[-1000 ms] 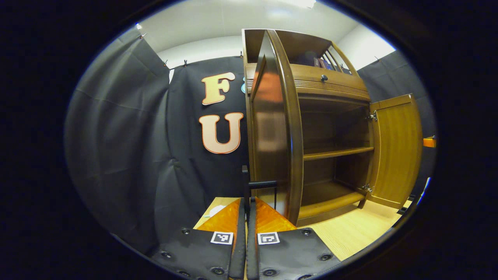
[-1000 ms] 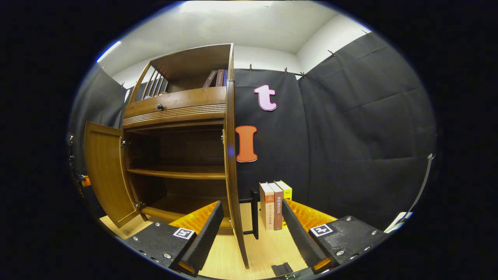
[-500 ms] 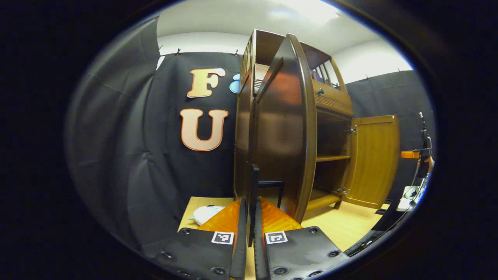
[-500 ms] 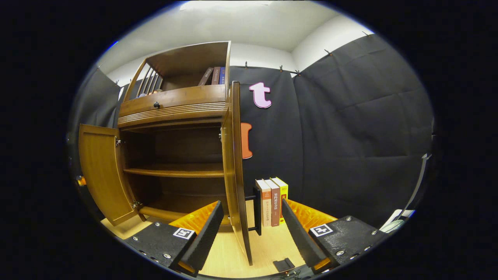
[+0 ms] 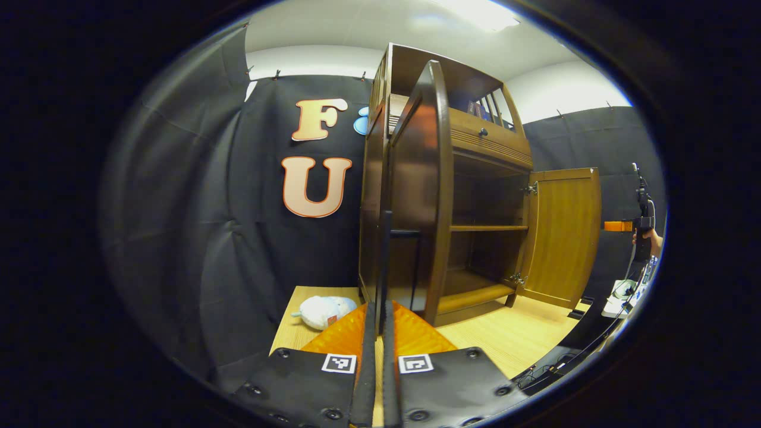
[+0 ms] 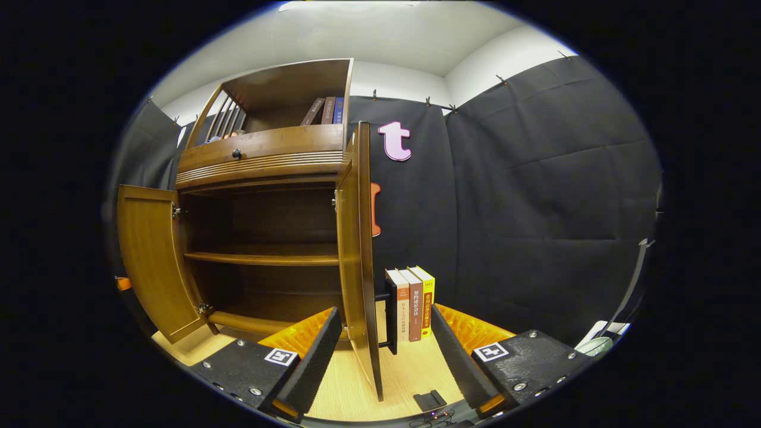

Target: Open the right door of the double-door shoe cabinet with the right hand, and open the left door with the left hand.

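The brown wooden shoe cabinet (image 5: 487, 139) stands with both doors swung out. In the left gripper view the left door (image 5: 419, 196) is nearly edge-on right ahead. Its thin black handle (image 5: 386, 255) runs down into the narrow slit between my left gripper's (image 5: 376, 318) fingers, which are shut on it. The right door (image 5: 565, 238) hangs wide at the far side, and the right gripper (image 5: 639, 226), held by a hand, is beyond it. In the right gripper view my right gripper (image 6: 386, 351) is open. The right door's (image 6: 359, 255) edge and black handle (image 6: 389, 315) stand between its spread fingers, untouched.
Three books (image 6: 411, 303) stand on the light wooden floor (image 6: 351, 392) right of the cabinet, against the black cloth wall. A white plush toy (image 5: 324, 310) lies left of the cabinet. A small black object (image 6: 433, 399) sits near my right fingers. More books (image 6: 326, 112) fill the top shelf.
The left door has swung further out with my left gripper holding its handle, and the plush toy has come into sight. The right gripper stays open; the right door looks slightly nearer.
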The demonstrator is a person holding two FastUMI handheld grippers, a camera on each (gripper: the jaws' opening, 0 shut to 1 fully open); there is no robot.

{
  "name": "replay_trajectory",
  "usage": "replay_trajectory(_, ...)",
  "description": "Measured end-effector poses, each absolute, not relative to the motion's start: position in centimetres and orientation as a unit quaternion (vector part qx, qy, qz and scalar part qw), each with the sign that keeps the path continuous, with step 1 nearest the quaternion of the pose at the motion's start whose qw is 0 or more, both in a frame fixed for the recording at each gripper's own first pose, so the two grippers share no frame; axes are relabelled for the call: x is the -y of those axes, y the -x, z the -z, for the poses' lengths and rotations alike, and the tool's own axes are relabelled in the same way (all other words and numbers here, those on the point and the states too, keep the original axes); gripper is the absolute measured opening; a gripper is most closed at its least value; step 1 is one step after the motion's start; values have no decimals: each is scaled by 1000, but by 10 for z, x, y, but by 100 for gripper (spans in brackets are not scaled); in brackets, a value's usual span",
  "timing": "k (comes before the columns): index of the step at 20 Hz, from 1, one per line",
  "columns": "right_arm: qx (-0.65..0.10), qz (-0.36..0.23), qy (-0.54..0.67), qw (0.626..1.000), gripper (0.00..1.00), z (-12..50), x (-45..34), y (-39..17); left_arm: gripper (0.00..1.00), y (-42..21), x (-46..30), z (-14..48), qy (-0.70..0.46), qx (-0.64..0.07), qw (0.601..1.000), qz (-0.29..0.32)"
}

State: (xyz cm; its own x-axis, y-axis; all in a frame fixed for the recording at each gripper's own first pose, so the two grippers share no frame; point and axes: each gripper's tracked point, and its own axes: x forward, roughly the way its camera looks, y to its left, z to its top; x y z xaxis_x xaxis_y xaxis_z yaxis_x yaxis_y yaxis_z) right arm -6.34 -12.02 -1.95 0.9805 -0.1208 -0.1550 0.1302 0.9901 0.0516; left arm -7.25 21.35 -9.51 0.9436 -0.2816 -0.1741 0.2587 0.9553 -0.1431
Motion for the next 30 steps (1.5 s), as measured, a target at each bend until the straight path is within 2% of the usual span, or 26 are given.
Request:
replay_trajectory(3, -64, 58, -39, 996, 92, 16, 123, 58, 8, 86, -195, 62, 93, -68, 990, 83)
replay_trajectory(4, -60, 58, -39, 996, 92, 15, 126, 56, 0, 85, -188, 50, 90, -56, 993, 58)
replay_trajectory(5, -54, 60, -33, 996, 92, 14, 132, 54, 0, 87, -181, 44, 89, -51, 994, 34)
replay_trajectory(6, -48, 65, -27, 996, 92, 13, 139, 53, 8, 86, -168, 43, 87, -54, 995, 21)
replay_trajectory(7, -43, 68, -26, 996, 92, 11, 144, 52, 13, 84, -151, 42, 77, -54, 995, 16)
replay_trajectory(9, -42, 61, -35, 997, 92, 12, 145, 48, 13, 82, -129, 36, 57, -45, 997, 5)
replay_trajectory(10, -42, 59, -34, 997, 92, 13, 145, 48, 4, 80, -120, 34, 51, -41, 998, 3)
replay_trajectory(11, -35, 56, -30, 997, 92, 13, 145, 48, 20, 77, -108, 32, 47, -38, 998, 1)
replay_trajectory(15, -16, 50, -50, 997, 92, 22, 144, 45, 42, 53, -75, 29, 31, -35, 999, -2)
replay_trajectory(21, -19, 52, -43, 998, 92, 29, 153, 55, 99, 40, -45, 35, 9, -35, 999, -13)
replay_trajectory(23, -29, 59, -31, 997, 92, 37, 160, 57, 95, 38, -39, 33, -7, -28, 999, -21)
replay_trajectory(30, -52, 50, -50, 996, 92, 46, 170, 64, 96, 33, -4, 28, 16, -17, 999, -23)
